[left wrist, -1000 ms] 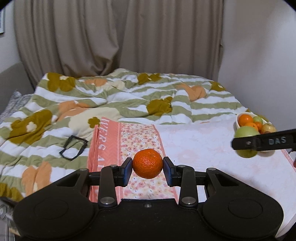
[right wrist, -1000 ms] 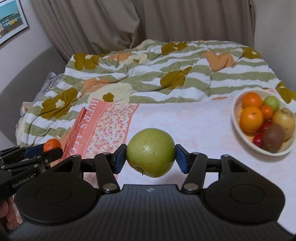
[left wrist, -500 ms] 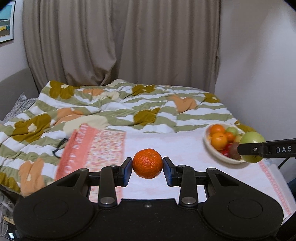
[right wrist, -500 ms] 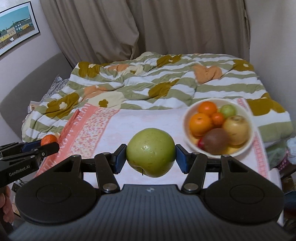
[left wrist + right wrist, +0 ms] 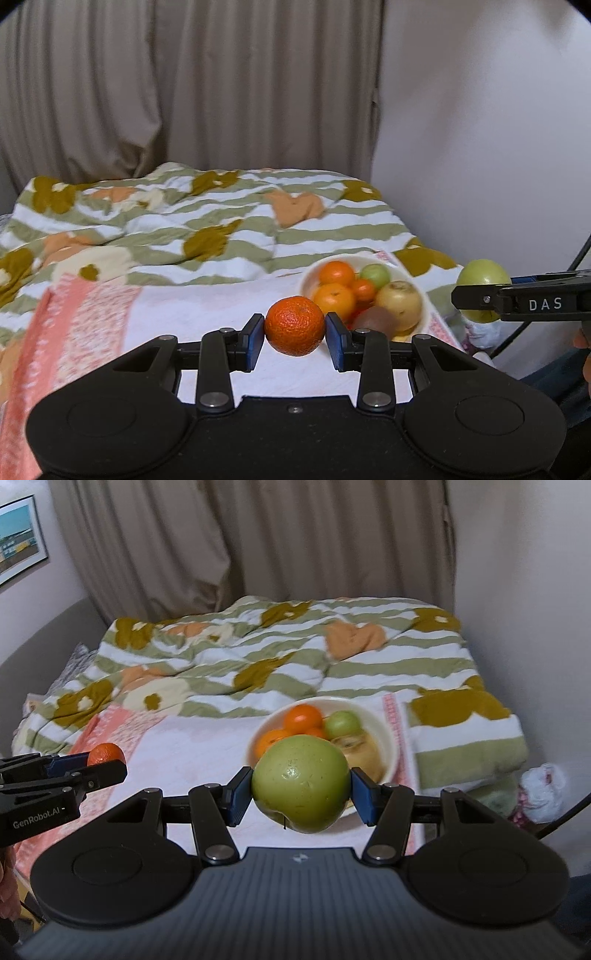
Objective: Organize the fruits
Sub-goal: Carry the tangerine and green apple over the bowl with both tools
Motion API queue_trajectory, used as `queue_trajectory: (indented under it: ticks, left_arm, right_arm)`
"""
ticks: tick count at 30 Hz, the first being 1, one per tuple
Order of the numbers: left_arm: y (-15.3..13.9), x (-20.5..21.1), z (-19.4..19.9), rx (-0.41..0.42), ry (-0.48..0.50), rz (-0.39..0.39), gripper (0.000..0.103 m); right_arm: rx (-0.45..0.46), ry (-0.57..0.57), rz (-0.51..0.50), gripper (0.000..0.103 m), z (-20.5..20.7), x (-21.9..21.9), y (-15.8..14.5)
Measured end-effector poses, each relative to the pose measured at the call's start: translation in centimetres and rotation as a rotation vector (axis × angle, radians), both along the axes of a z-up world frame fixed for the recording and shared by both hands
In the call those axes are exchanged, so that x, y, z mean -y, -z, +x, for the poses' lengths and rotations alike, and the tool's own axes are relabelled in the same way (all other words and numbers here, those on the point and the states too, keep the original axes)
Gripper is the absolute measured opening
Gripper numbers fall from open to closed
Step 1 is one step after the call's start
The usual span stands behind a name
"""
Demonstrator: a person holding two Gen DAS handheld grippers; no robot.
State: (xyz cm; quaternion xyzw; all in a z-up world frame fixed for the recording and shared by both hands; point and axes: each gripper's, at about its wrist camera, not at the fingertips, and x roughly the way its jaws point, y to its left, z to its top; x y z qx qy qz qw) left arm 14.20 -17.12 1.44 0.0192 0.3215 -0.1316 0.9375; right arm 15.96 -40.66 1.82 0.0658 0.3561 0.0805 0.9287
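Two fruits held: one in each tool, both above the bed.
Mandarin (image 5: 294,320): pinched between the blue pads of the left tool (image 5: 295,338), clear of the cloth, just left of the bowl as the left wrist view shows it.
Green apple (image 5: 301,782): clamped by the right tool (image 5: 301,794), stem end turned downward, in front of the bowl in the right wrist view.
Bowl (image 5: 388,738): white, resting on the pale pink cloth (image 5: 192,746) near its right edge; it holds oranges, a small green fruit, a yellowish pear-like fruit and a brown kiwi.
Cloth: spread over the bed, with a coral floral border on its left side.
Duvet (image 5: 295,657): striped green and white with flower patches, rumpled behind the bowl.
Curtain (image 5: 184,92): beige, hanging behind the bed.
Framed picture (image 5: 18,539): on the left wall.
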Motion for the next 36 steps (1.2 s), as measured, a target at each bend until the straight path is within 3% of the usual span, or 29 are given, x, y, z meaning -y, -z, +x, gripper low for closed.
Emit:
queue_trajectory:
  ticks: [8, 21, 33, 35, 36]
  left_arm:
    - [1.8, 3.7, 6.4, -0.038, 0.079, 0.014, 0.039]
    - [6.2, 6.0, 16.5, -0.122, 0.136, 0.056, 0.040]
    - [9.4, 6.3, 19.6, -0.196, 0.162, 0.072, 0.040]
    - [9.2, 6.1, 19.6, -0.194, 0.162, 0.062, 0.059]
    - [9.0, 6.0, 19.5, -0.183, 0.155, 0.057, 0.082]
  right_arm:
    - [-0.001, 0.075, -0.019, 0.071, 3.4, 3.4, 0.5]
    - [-0.061, 0.151, 0.003, 0.071, 9.9, 5.6, 3.5]
    - [-0.120, 0.186, 0.009, 0.071, 13.0, 6.3, 5.9]
    - [-0.123, 0.187, 0.010, 0.071, 13.4, 6.4, 6.0]
    - [-0.124, 0.187, 0.010, 0.072, 13.5, 6.3, 6.0]
